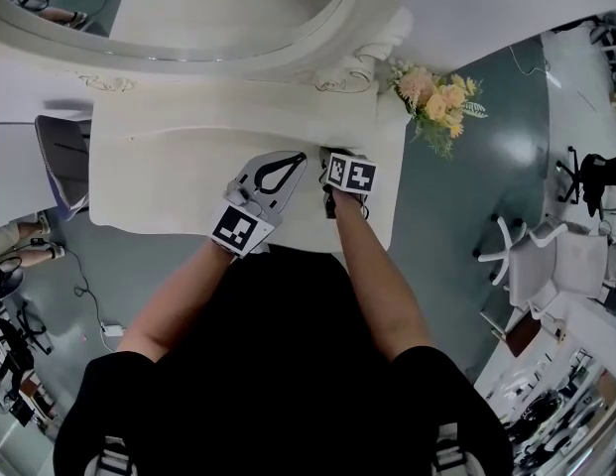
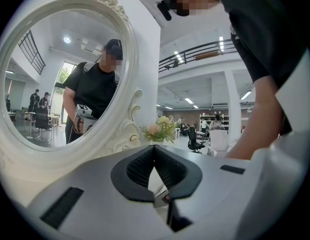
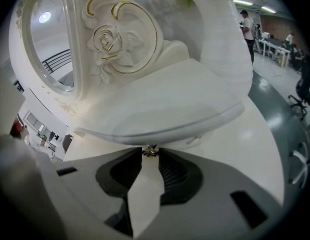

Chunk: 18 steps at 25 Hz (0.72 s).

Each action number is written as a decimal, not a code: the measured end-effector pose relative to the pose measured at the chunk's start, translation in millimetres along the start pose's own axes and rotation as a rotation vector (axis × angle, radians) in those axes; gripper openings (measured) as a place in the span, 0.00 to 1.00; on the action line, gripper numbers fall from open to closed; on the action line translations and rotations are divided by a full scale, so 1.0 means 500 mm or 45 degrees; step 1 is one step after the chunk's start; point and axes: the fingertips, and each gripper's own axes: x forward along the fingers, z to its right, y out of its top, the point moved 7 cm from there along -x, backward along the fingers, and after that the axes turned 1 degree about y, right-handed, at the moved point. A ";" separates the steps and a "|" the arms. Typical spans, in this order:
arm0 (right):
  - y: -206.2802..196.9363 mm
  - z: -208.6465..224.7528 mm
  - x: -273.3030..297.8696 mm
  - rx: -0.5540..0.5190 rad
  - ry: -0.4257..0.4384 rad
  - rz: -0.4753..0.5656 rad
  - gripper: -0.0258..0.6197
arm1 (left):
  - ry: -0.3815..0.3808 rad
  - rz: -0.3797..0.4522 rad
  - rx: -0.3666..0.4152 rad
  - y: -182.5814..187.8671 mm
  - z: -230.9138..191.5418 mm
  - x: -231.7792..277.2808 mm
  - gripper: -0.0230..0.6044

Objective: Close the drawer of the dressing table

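The right tool (image 3: pixel 150 160) is clamped on the small gold knob (image 3: pixel 149 152) of the drawer (image 3: pixel 187 143), just under the front edge of the tabletop (image 3: pixel 169 99). The left tool (image 2: pixel 155 151) hovers above the tabletop, its jaws together and empty.

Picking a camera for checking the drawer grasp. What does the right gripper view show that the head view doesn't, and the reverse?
Only the right gripper view: the small gold knob held between the right gripper's fingers, just under the overhanging shelf, and the rose carving on the mirror frame.
Only the head view: the left gripper, the person's forearms and the flowers' blooms.
Both: the white table and the mirror.
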 end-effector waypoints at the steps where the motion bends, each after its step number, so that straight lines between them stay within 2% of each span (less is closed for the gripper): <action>1: 0.000 -0.002 0.000 -0.005 0.003 0.002 0.20 | 0.006 -0.005 -0.003 0.000 -0.002 -0.003 0.02; 6: -0.011 -0.011 -0.017 -0.041 0.007 0.021 0.23 | 0.042 -0.029 0.005 0.002 -0.005 -0.018 0.02; 10: -0.034 -0.016 -0.042 -0.057 -0.002 0.031 0.23 | 0.035 -0.036 0.021 0.007 -0.002 -0.032 0.02; 14: -0.043 -0.031 -0.082 -0.140 -0.033 0.104 0.23 | 0.036 -0.051 0.021 0.014 0.000 -0.056 0.02; 18: -0.043 -0.062 -0.137 -0.186 -0.005 0.204 0.23 | 0.031 -0.056 0.030 0.023 0.007 -0.089 0.02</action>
